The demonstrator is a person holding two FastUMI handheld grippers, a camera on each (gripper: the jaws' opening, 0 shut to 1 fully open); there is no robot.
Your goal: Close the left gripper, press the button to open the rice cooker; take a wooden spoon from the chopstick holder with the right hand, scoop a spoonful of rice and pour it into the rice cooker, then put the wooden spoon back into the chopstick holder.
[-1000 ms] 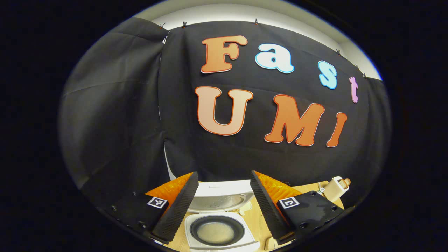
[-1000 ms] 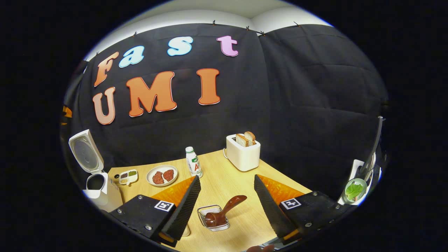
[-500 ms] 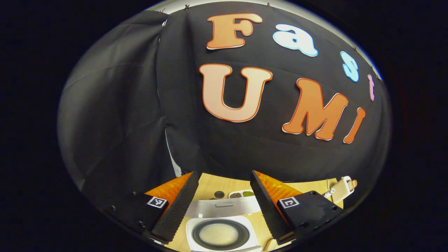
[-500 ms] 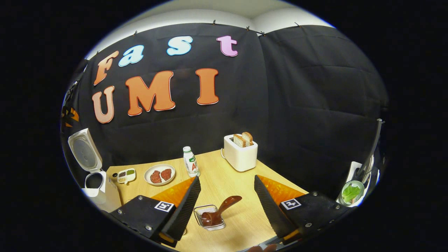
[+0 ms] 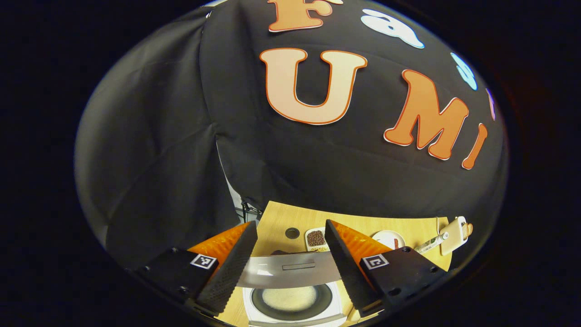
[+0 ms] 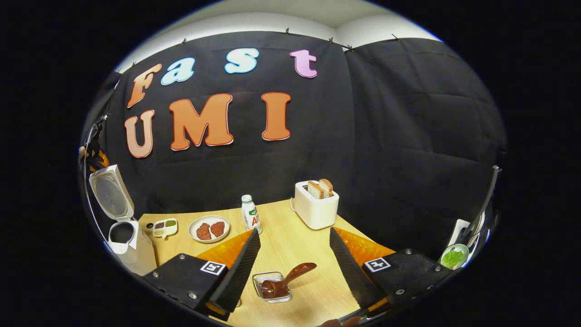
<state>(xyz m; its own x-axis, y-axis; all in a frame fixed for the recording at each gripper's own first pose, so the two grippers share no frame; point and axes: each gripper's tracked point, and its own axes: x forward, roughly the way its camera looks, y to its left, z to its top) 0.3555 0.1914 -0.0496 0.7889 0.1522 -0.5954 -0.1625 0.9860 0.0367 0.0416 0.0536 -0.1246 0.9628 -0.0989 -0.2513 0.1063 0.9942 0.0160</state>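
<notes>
Risk: my wide-apart right gripper point(image 6: 290, 272) could tip the chopstick holder point(image 6: 272, 286) grabbing the wooden spoon point(image 6: 290, 277); left gripper point(image 5: 290, 263) wide too

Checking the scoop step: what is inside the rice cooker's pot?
In the left gripper view the open rice cooker holds a dark inner pot with pale rice across its bottom. The raised lid covers the pot's far edge.

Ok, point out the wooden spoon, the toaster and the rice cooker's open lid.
wooden spoon point(image 6: 290, 277): right gripper view, mid-handle.
toaster point(image 6: 317, 211): right gripper view, front face.
open lid point(image 6: 110, 193): right gripper view, inner face.
</notes>
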